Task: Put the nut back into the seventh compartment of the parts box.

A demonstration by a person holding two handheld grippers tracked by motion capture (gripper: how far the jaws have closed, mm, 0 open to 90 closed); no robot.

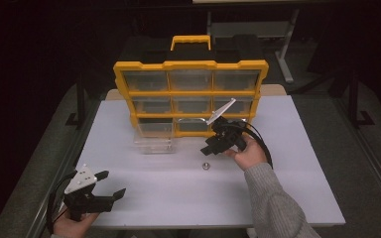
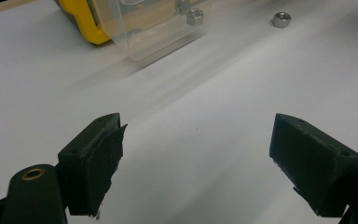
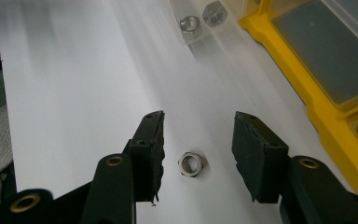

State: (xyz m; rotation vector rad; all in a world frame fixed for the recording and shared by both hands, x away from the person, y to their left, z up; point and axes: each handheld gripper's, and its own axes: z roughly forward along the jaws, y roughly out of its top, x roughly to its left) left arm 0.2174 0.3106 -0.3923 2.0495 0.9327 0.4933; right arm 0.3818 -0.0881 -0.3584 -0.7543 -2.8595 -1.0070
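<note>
A person works at a white table (image 1: 287, 198) with a gripper in each hand. A small silver hex nut (image 3: 190, 164) lies loose on the table between the parted jaws of the right gripper (image 3: 196, 149), not yet gripped. Two similar nuts (image 3: 203, 17) already sit in a clear plastic drawer (image 1: 154, 137) pulled out of a yellow-framed organiser (image 1: 191, 94) standing upright behind it. So the sorting seems partly done, with this nut left to lift and drop in. The left gripper (image 1: 110, 184) waits released near the table's front edge, holding nothing.
</note>
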